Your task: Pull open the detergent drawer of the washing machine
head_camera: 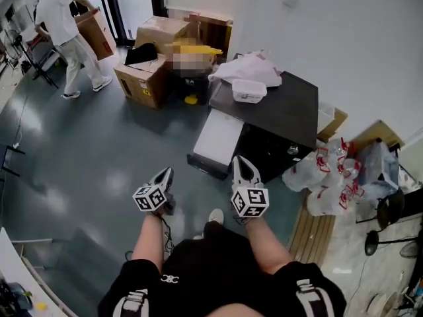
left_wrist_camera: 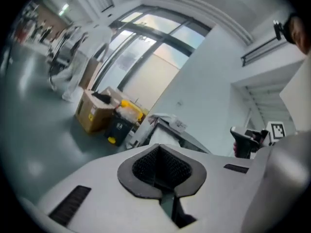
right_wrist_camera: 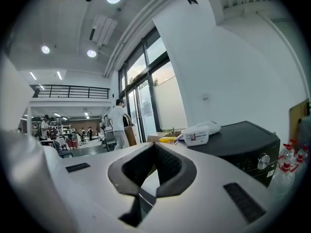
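Observation:
The black washing machine stands against the white wall ahead of me; its front with a knob shows in the right gripper view. A white drawer with a dark front edge sticks out from the machine's front left, towards me. My left gripper is held in the air below and left of that drawer, shut with nothing between its pads. To the right of it, my right gripper hangs just before the drawer's near corner, its jaws together and empty. Neither touches the machine.
A white tub and a plastic bag lie on the machine's top. Cardboard boxes stand behind it. A person carries a box at the far left. White shopping bags and a wooden pallet are at the right.

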`<act>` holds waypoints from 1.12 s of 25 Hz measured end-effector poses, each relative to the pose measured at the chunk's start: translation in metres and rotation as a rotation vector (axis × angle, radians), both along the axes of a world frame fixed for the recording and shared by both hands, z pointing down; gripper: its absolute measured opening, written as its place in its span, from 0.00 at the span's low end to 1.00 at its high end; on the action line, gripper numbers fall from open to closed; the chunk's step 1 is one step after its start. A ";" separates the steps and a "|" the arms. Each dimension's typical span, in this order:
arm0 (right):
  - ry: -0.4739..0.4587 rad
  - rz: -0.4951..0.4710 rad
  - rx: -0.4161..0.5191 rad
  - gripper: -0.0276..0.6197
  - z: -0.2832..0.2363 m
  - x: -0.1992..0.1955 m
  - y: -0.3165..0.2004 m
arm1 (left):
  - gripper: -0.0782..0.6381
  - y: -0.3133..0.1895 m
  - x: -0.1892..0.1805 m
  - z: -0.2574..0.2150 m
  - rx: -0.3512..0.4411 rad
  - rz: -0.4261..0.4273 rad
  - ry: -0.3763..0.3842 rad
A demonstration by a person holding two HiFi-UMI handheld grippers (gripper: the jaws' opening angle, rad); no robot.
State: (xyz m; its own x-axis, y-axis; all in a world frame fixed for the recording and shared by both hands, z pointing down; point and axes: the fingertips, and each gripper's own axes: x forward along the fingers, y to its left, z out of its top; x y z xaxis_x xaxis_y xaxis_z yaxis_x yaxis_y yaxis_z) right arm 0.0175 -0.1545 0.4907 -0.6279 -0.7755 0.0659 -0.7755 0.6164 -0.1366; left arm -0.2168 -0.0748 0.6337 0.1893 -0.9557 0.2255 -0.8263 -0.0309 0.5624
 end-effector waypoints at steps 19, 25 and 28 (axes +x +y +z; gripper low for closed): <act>0.015 -0.023 0.106 0.05 -0.064 -0.001 0.051 | 0.11 0.074 0.049 -0.179 0.114 -0.145 -0.572; -0.005 -0.043 0.108 0.05 -0.066 0.013 0.044 | 0.11 0.063 0.072 -0.190 0.160 -0.151 -0.565; -0.016 -0.064 0.110 0.05 -0.065 0.015 0.045 | 0.11 0.060 0.077 -0.190 0.158 -0.153 -0.573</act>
State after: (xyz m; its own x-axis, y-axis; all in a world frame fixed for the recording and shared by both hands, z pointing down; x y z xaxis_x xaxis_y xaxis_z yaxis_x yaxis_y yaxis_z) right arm 0.0326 -0.1094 0.4257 -0.6766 -0.7359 -0.0276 -0.7324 0.6764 -0.0779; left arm -0.1402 -0.0148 0.4438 -0.0623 -0.9926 0.1044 -0.9975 0.0653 0.0258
